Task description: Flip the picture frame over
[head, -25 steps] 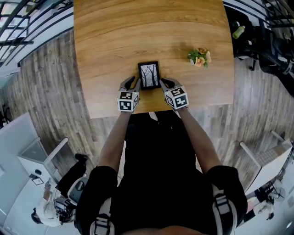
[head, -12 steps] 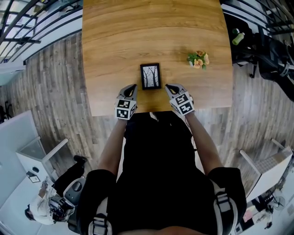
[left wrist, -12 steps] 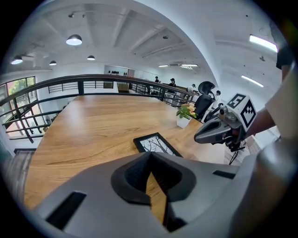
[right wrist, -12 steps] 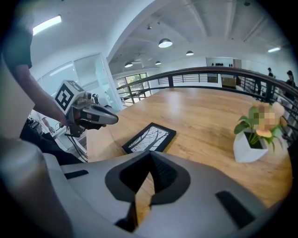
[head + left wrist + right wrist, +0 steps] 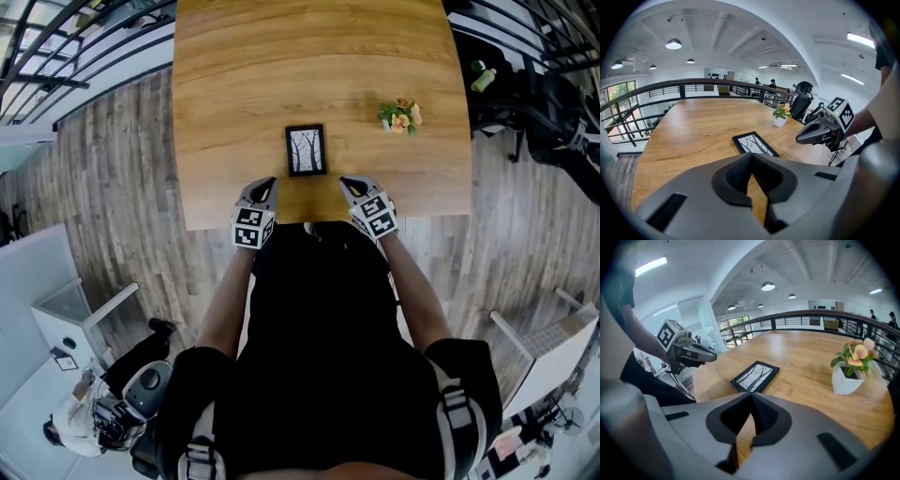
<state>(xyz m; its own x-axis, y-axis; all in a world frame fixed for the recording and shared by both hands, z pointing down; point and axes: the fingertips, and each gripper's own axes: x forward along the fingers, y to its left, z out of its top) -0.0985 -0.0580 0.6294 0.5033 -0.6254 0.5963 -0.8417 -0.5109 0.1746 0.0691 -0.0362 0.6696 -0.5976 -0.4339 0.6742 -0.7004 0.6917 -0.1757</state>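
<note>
The light wooden table (image 5: 281,75) stands on a railed mezzanine in an open office, and a small pot of flowers (image 5: 397,116) sits right of centre in the head view. A second ago the 2 grippers flanked the lower corners of the picture frame (image 5: 306,150). Now the left gripper (image 5: 266,185) and right gripper (image 5: 348,184) are pulled back to the table's lower edge, clear of the frame, each with its jaws closed together on nothing. The frame lies flat near the middle of the table, tree print facing up. Judging by the release and retreat, the flip looks finished, not begun. Its long axis runs up and down the head view, with 1 short end toward the person
</note>
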